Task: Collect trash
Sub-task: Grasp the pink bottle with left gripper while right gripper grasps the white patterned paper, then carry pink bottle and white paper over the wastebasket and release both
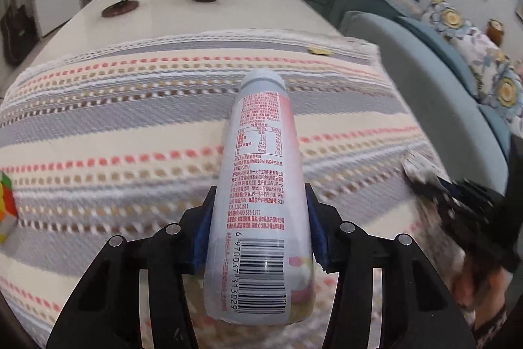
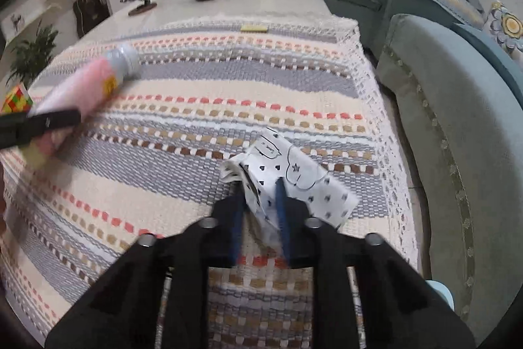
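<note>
Right wrist: striped cloth [image 2: 202, 107] beside sofa [image 2: 451, 126].

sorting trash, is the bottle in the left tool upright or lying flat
Lying flat: the bottle points forward along the left tool, cap end away, roughly level over the striped cloth. The tool's fingers are shut on its sides.
</note>
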